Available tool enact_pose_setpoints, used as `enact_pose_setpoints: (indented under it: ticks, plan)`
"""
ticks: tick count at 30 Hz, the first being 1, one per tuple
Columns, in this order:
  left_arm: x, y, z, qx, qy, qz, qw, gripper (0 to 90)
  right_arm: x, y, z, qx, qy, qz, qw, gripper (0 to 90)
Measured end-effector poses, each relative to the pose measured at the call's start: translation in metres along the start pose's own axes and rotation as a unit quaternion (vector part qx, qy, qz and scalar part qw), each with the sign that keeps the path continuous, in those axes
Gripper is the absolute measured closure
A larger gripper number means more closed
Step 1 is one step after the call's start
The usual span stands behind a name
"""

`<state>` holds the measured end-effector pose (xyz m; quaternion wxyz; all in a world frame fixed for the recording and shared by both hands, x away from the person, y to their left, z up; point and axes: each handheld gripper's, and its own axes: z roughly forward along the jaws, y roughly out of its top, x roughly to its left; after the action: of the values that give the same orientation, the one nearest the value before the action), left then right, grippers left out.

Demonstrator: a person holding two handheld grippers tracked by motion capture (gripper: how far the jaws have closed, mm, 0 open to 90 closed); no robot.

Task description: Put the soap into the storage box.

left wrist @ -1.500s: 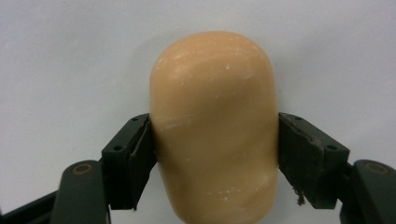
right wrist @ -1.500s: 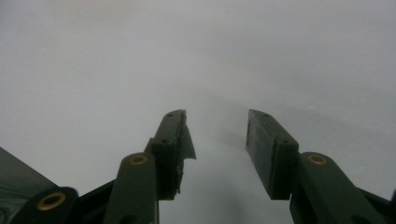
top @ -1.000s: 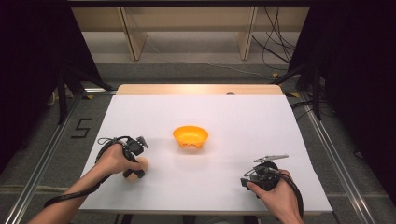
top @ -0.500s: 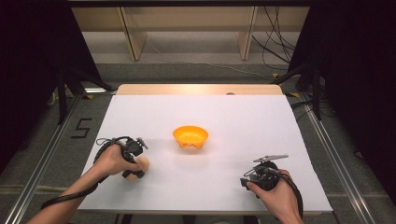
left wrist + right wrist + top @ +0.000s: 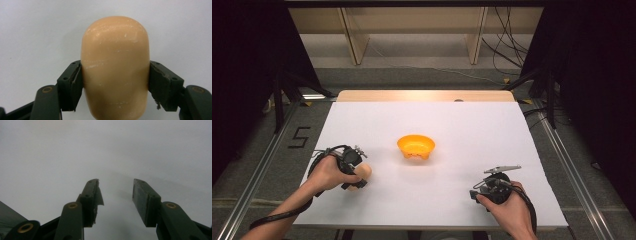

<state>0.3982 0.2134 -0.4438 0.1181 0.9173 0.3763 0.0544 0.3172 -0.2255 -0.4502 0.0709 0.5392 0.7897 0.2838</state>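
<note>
Left gripper view: the left tool [image 5: 115,82] grips a tan rounded piece [image 5: 115,65] at frame centre, low over the white counter [image 5: 452,130]. The orange bowl [image 5: 416,146], mid-frame in the high view, probably awaits it. The right tool [image 5: 115,195] gapes idle.

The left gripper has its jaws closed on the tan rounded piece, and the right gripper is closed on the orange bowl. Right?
Not quite. The right gripper holds nothing: the right gripper view shows its jaws open over the bare table. The orange bowl sits alone mid-table. The left gripper does clamp the tan rounded piece.
</note>
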Motion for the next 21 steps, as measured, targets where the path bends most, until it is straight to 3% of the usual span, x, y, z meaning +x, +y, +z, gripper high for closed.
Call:
enact_pose_setpoints:
  ticks: [1, 3, 4, 5, 8, 11, 12, 13, 16, 19, 20, 21]
  plan:
    - [-0.0006, -0.0009, -0.0005, -0.006, 0.001, -0.003, 1.0000, 32.3, -0.0009, 0.0002, 0.0006, -0.001, 0.009, -0.001, 1.0000, 56.6]
    - [0.0005, -0.0020, -0.0021, -0.011, 0.002, 0.002, 0.9999, 32.3, -0.0007, 0.0011, -0.0018, 0.006, -0.015, -0.003, 0.9999, 56.5]
    - [0.0005, -0.0028, -0.0031, -0.014, 0.004, 0.004, 0.9999, 32.3, -0.0007, 0.0011, -0.0018, 0.006, -0.015, -0.003, 0.9999, 56.5]
    - [0.0007, -0.0038, -0.0040, -0.024, 0.003, 0.001, 0.9997, 32.3, 0.0023, 0.0014, -0.0022, -0.004, -0.007, 0.016, 0.9998, 56.6]
    - [0.0024, -0.0043, -0.0049, -0.030, 0.006, 0.010, 0.9995, 32.3, 0.0027, 0.0023, -0.0045, 0.004, -0.009, 0.012, 0.9999, 56.6]
    - [0.0029, -0.0054, -0.0057, -0.039, 0.007, 0.003, 0.9992, 32.3, 0.0022, 0.0022, -0.0044, -0.001, -0.014, 0.011, 0.9998, 56.6]
    - [0.0043, -0.0053, -0.0063, -0.044, 0.010, 0.011, 0.9989, 32.3, 0.0028, 0.0019, -0.0043, -0.010, -0.009, 0.016, 0.9998, 56.5]
    - [0.0030, -0.0057, -0.0055, -0.064, 0.010, -0.001, 0.9979, 32.3, 0.0022, 0.0026, -0.0053, -0.016, -0.001, 0.016, 0.9997, 56.1]
    - [0.0029, -0.0058, -0.0065, -0.070, 0.009, -0.002, 0.9975, 32.3, 0.0028, 0.0033, -0.0077, -0.017, -0.005, 0.014, 0.9997, 55.7]
    - [0.0022, -0.0058, -0.0076, -0.079, 0.010, -0.005, 0.9968, 32.3, 0.0032, 0.0026, -0.0068, -0.041, -0.007, 0.016, 0.9990, 55.4]
    - [0.0021, -0.0056, -0.0079, -0.082, 0.010, -0.006, 0.9966, 32.3, 0.0007, 0.0034, -0.0077, -0.042, -0.010, -0.002, 0.9990, 55.0]
    - [0.0021, -0.0051, -0.0089, -0.085, 0.012, -0.007, 0.9963, 32.3, 0.0002, 0.0036, -0.0074, -0.047, -0.012, -0.004, 0.9988, 54.9]
